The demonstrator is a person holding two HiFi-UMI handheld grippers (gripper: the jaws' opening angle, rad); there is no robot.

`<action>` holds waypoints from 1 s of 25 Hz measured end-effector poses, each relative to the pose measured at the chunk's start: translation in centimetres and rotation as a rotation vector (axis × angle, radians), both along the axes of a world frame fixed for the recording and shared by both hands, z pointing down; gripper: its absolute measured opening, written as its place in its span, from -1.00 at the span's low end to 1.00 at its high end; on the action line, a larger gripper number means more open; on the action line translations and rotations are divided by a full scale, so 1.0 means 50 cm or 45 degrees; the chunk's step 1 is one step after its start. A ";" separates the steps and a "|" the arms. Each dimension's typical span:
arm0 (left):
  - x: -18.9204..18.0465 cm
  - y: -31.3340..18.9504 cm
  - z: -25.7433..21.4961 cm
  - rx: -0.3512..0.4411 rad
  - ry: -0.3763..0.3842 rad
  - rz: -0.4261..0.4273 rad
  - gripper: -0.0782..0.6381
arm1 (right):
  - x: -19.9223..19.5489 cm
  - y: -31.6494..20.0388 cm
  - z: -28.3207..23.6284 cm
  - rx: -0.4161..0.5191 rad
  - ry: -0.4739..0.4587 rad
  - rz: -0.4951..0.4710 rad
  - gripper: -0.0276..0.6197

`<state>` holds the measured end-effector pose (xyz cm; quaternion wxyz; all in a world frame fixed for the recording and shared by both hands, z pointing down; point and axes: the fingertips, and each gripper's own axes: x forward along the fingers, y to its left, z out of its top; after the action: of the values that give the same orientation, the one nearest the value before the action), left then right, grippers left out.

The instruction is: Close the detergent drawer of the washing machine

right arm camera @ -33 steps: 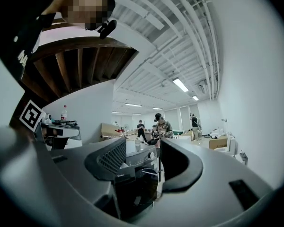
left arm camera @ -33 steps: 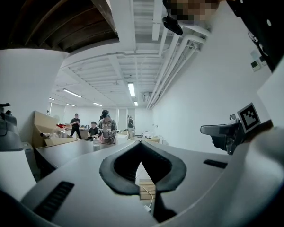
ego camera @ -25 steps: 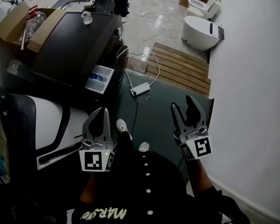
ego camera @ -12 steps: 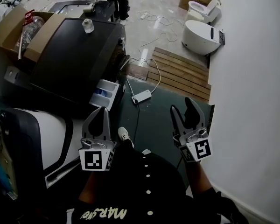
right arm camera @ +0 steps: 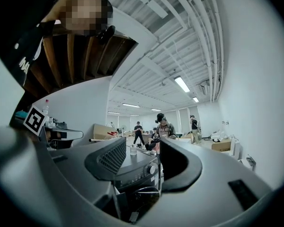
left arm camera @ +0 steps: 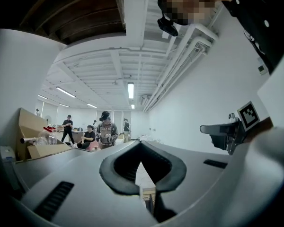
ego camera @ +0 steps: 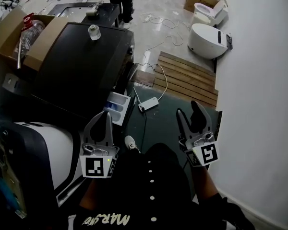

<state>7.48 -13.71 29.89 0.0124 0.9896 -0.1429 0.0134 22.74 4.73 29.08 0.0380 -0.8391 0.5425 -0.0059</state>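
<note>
The black-topped washing machine stands at the upper left of the head view. Its white detergent drawer sticks out open from the front corner, blue inserts showing. My left gripper hovers just below the drawer, apart from it, jaws shut on nothing; its pads meet at the tip in the left gripper view. My right gripper is open and empty to the right, over the dark floor. The right gripper view shows the machine's control panel between the open pads.
A small clear cup sits on the machine's top, with cardboard boxes beside it. A power strip with cables, a wooden slat board and white units are on the floor. A white wall runs along the right. People stand farther back.
Both grippers have advanced level toward the washing machine, and the open drawer now lies closer to the left gripper. Neither gripper's jaws changed.
</note>
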 end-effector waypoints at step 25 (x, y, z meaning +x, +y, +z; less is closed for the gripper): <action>-0.041 -0.035 0.026 -0.014 -0.143 -0.387 -0.76 | -0.030 -0.235 0.220 -0.281 -0.065 -0.595 -0.23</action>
<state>5.42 -15.45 31.19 0.0116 0.9541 -0.2914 0.0675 21.24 -7.01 40.06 -0.0423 -0.6897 0.7166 -0.0949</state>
